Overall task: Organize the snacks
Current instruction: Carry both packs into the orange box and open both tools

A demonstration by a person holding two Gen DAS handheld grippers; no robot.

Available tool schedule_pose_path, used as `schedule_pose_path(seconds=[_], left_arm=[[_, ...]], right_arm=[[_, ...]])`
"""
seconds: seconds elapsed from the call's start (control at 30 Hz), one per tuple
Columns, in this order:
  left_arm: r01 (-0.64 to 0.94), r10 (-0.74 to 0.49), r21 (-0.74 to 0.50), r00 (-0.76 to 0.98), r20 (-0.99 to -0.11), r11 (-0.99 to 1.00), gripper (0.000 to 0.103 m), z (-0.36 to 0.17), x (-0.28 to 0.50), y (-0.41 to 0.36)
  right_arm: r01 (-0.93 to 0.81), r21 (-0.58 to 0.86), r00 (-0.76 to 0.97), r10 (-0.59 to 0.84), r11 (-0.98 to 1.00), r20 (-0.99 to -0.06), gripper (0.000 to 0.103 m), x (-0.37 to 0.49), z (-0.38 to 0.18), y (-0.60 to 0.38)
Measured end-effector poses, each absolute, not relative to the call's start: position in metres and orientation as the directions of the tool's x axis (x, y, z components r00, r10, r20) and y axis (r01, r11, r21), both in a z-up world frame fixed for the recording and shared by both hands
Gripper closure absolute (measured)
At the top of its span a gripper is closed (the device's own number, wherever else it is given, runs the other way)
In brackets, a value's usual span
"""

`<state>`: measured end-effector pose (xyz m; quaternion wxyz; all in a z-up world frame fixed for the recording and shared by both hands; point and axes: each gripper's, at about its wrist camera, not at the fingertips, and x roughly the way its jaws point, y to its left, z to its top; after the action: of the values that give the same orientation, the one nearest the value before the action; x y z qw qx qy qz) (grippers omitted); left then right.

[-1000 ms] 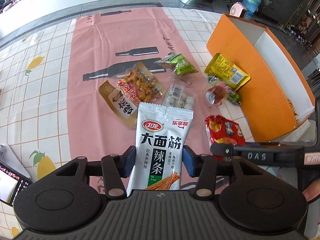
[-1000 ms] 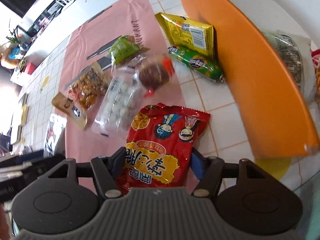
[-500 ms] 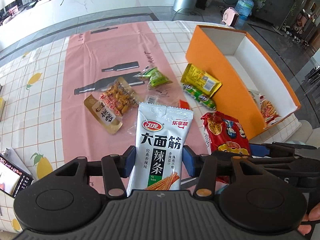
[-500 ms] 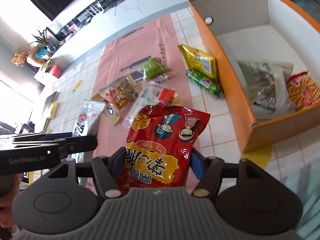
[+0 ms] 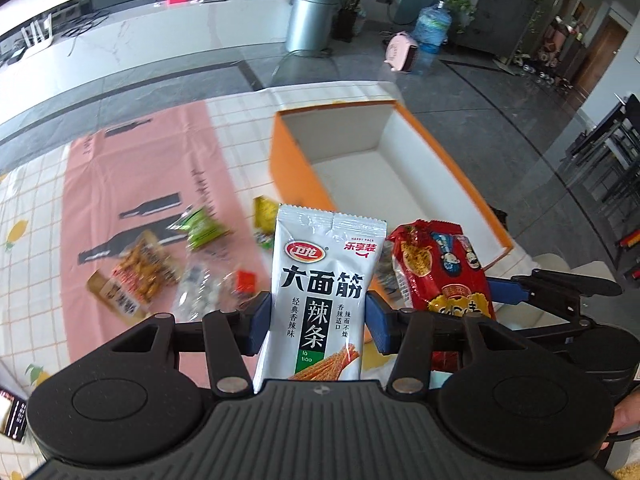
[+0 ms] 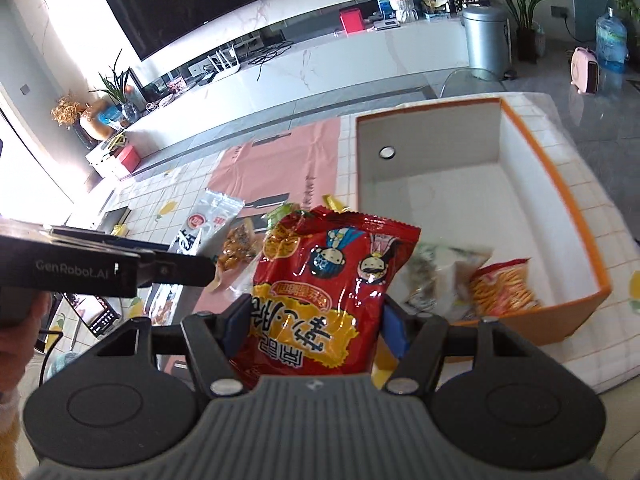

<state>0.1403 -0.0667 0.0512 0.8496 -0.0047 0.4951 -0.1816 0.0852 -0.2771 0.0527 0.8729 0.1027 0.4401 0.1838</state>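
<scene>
Above the tiled counter point(image 5: 36, 184), both tongs are lifted clear with a packet each. The left tongs point(image 5: 316, 322) pinch a white spicy-strip packet point(image 5: 320, 292) by its lower half, their blue pads pressed against its two edges so it stands upright. The right tongs point(image 6: 314, 326) pinch a red noodle-snack packet point(image 6: 324, 292) the same way; in the left wrist view this red packet sits just beside the white one, on its right.

Ahead of them stands the orange box point(image 6: 560, 196), open at the top with white inner walls. Two snacks already lie at its near end: a pale crinkled bag point(image 6: 444, 276) and an orange-red bag of stick snacks point(image 6: 504, 288), side by side. Most of the box floor beyond them is bare.

On the pink mat point(image 5: 132, 184) several snacks are left: a green packet point(image 5: 204, 226), a clear bag of brown nuts point(image 5: 144, 270), a clear bag of pale sweets point(image 5: 200, 290), a small red piece point(image 5: 246, 282) and a yellow packet point(image 5: 266, 214) close to the box's outer wall. These are blurred, so finer detail cannot be told.

By my reading, the sorting is under way but well short of done: two snacks are boxed, two more are in the air and look bound for the box, and at least five remain on the counter for later trips. Neither carried packet is over the box opening yet.
</scene>
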Motion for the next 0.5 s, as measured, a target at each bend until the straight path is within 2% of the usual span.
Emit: schedule_pose_path(seconds=[0.3, 0.5], left_arm=[[0.354, -0.384, -0.254, 0.37, -0.846, 0.9, 0.046, 0.056, 0.181, -0.135], [0.376, -0.377, -0.241, 0.349, -0.858, 0.895, 0.046, 0.051, 0.211, -0.173]], right_arm=[[-0.268, 0.241, 0.554, 0.354, 0.933, -0.753, 0.039, 0.113, 0.064, -0.341], [-0.303, 0.177, 0.533, 0.32, 0.936, -0.783, 0.039, 0.145, 0.055, -0.362]])
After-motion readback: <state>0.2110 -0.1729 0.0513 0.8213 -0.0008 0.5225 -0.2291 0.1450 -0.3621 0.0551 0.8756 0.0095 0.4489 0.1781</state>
